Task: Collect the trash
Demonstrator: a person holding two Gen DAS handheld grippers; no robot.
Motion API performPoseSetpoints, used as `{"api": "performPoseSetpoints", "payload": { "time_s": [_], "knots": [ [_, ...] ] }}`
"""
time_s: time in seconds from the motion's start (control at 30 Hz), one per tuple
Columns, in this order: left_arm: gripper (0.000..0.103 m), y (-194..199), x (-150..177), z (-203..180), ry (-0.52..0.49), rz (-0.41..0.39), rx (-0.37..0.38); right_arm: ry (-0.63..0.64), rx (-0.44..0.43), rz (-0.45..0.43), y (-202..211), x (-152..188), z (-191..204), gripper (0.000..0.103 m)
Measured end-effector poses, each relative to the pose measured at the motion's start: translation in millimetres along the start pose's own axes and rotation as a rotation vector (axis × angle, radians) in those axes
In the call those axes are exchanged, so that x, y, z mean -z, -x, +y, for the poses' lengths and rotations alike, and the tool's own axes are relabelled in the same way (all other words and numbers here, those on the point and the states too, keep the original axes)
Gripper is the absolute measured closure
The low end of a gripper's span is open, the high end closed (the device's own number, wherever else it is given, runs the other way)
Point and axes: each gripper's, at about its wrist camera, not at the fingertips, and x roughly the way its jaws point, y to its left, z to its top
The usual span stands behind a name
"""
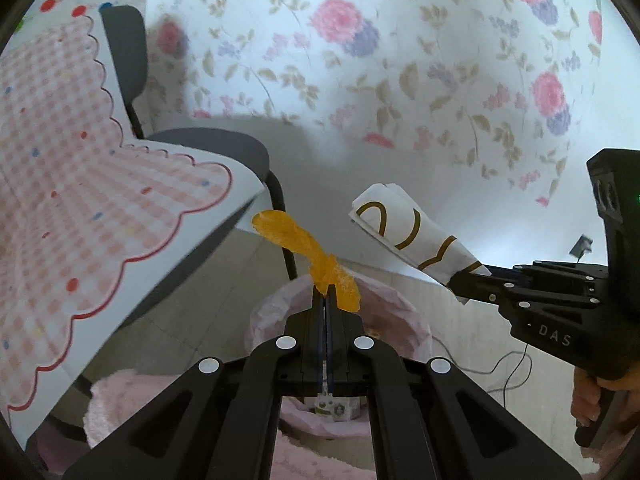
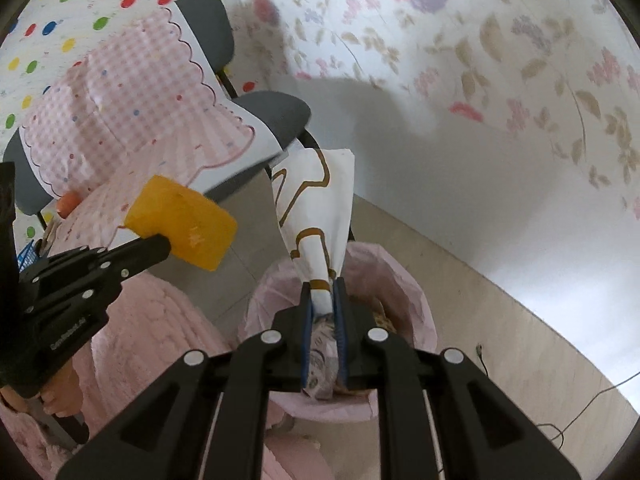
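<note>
My left gripper [image 1: 326, 292] is shut on an orange peel [image 1: 308, 252]; the peel also shows in the right wrist view [image 2: 184, 222], held by the left gripper [image 2: 166, 244]. My right gripper [image 2: 323, 288] is shut on a white wrapper with gold lines [image 2: 316, 208], which also shows in the left wrist view [image 1: 412, 236], held by the right gripper [image 1: 460, 280]. Both hold their pieces above a trash bin lined with a pink bag [image 1: 396, 320], which also shows in the right wrist view [image 2: 396, 280]. The bin holds some trash [image 1: 340, 410].
A table under a pink checked cloth [image 1: 80, 200] stands at the left. A dark grey chair [image 1: 224, 148] is tucked beside it. A floral wall [image 1: 400, 60] is behind. A cable [image 1: 508, 372] lies on the floor at the right. A pink fluffy cloth [image 2: 136, 328] is near the bin.
</note>
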Motion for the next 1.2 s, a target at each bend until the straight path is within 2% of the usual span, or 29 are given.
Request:
{"api": "performPoseSetpoints", "payload": {
  "time_s": [0.2, 0.23, 0.3, 0.33, 0.37, 0.4, 0.57, 0.8, 0.97, 1.2],
  "knots": [
    [0.099, -10.6, -6.4, -3.9, 0.004, 0.027, -0.021, -0.01, -0.013, 0.017, -7.6, 1.9, -4.6, 0.091],
    [0.093, -11.6, -7.4, -3.5, 0.008, 0.031, -0.022, -0.008, -0.013, 0.015, -8.9, 1.3, -4.5, 0.091],
    [0.075, -12.5, -8.2, -2.1, 0.015, 0.037, -0.029, -0.013, -0.021, 0.018, -9.2, 1.5, -4.2, 0.086],
    [0.06, -12.2, -8.0, -1.2, 0.019, 0.038, -0.034, -0.016, -0.027, 0.021, -10.9, 0.7, -4.5, 0.079],
    [0.054, -11.5, -7.8, -0.3, 0.023, 0.036, -0.036, -0.017, -0.027, 0.022, -12.3, 0.3, -3.9, 0.074],
    [0.054, -11.2, -7.9, 0.0, 0.025, 0.036, -0.035, -0.017, -0.026, 0.019, -12.8, 0.2, -3.8, 0.064],
    [0.048, -3.0, -5.7, 6.1, 0.048, 0.034, -0.044, -0.028, -0.019, 0.01, -13.0, -3.2, -7.8, 0.056],
    [0.043, 29.8, -5.1, 22.6, 0.083, -0.023, -0.099, -0.048, 0.002, -0.049, 9.6, -10.7, -13.9, 0.052],
    [0.039, 49.6, -4.8, 31.7, 0.105, -0.045, -0.141, -0.016, -0.009, -0.076, 23.1, -18.3, -0.7, 0.048],
    [0.033, 87.5, -2.1, 51.8, 0.156, -0.066, -0.248, 0.082, -0.076, -0.098, 38.8, -31.3, 40.8, 0.024]
  ]
}}
